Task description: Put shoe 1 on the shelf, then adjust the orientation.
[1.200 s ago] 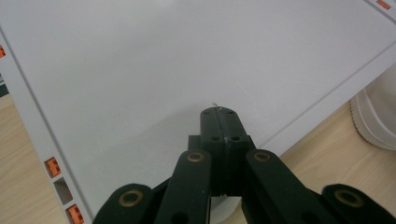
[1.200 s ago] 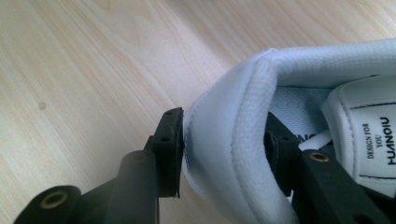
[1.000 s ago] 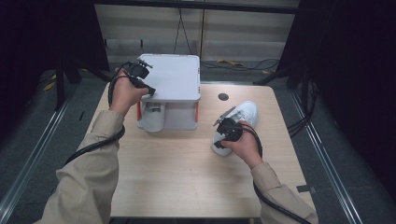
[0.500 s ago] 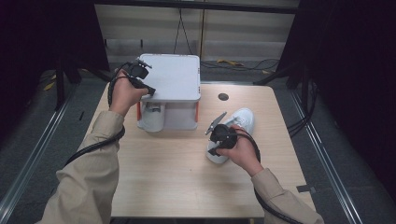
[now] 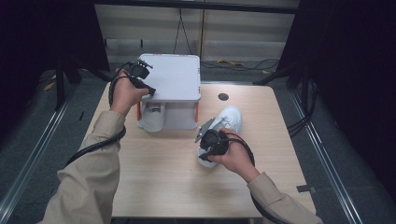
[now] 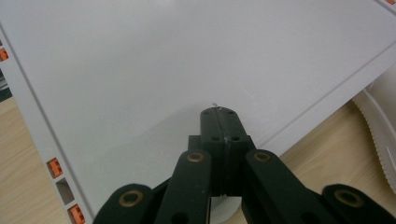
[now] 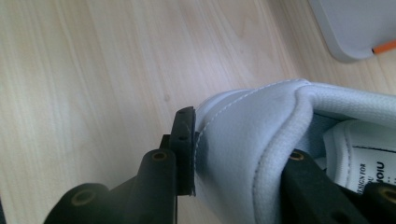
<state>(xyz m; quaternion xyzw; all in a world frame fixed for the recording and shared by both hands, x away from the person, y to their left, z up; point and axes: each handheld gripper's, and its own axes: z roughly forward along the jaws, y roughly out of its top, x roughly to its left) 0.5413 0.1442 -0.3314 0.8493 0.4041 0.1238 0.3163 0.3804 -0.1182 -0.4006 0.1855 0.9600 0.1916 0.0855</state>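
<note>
on the left, the left tool (image 5: pixel 140 73) rests with jaws pressed together, holding nothing, on the top of the white rack (image 5: pixel 172 77), under which one white shoe (image 5: pixel 153 115) already sits. to the right, the right tool (image 5: pixel 208 136) is clamped on the heel collar of the second white shoe (image 5: pixel 227 120), on the desk (image 5: pixel 159 172) just beside the rack. its long axis runs heel-near, toe-far, and the rack's open bay lies leftward; the right hand is nearer.

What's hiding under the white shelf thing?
Under the white rack's top sits a white shoe on the lower level. Its far end is covered by the top, so that part cannot be seen.
</note>
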